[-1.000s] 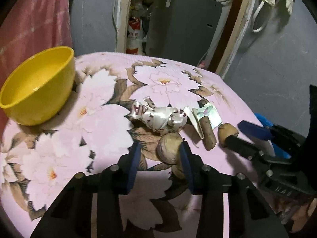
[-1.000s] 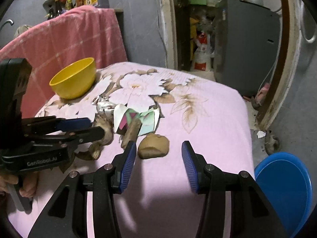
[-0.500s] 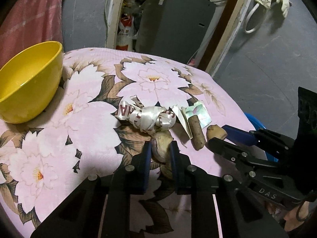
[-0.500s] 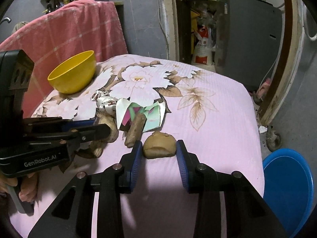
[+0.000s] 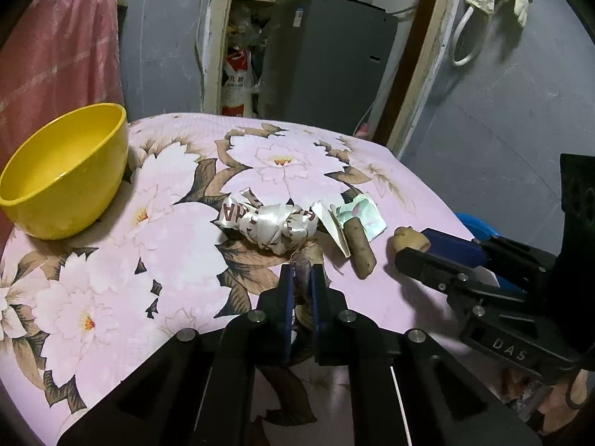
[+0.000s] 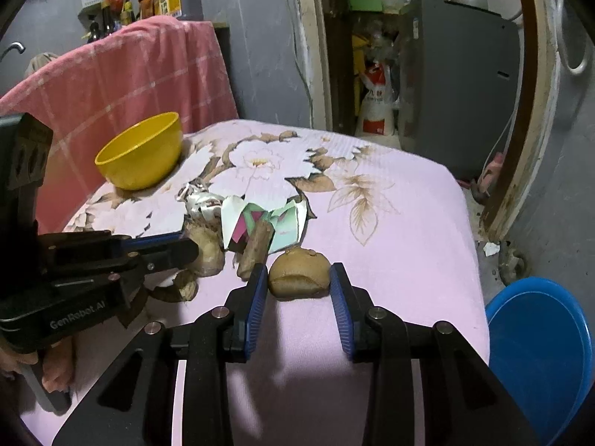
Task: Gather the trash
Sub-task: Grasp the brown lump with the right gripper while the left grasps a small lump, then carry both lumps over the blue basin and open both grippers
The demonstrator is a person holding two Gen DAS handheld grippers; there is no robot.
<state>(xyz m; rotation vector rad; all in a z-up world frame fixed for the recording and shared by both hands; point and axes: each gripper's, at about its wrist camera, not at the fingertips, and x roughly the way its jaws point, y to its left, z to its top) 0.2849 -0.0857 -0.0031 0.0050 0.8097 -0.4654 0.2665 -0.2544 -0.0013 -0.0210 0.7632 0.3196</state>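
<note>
Trash lies on the pink flowered cloth [image 5: 111,260]: a crumpled white wrapper [image 5: 271,221], a folded paper scrap [image 5: 362,213], a brown stick-like piece [image 5: 359,247] and brown lumps. My left gripper [image 5: 301,278] is shut on a brown peel piece [image 5: 308,256], lifted slightly. My right gripper [image 6: 298,278] brackets a round brown lump [image 6: 299,273], its blue pads close against both sides; the lump rests on the cloth. The right gripper also shows in the left wrist view [image 5: 412,245], and the left in the right wrist view [image 6: 178,245].
A yellow bowl [image 5: 63,171] stands at the table's far left. A blue bin [image 6: 539,353] sits on the floor to the right of the table. A pink towel [image 6: 122,74] hangs behind. A grey cabinet [image 6: 457,85] fills the doorway.
My left gripper closed from wide open onto the brown peel piece. My right gripper moved forward and narrowed around the round lump.
</note>
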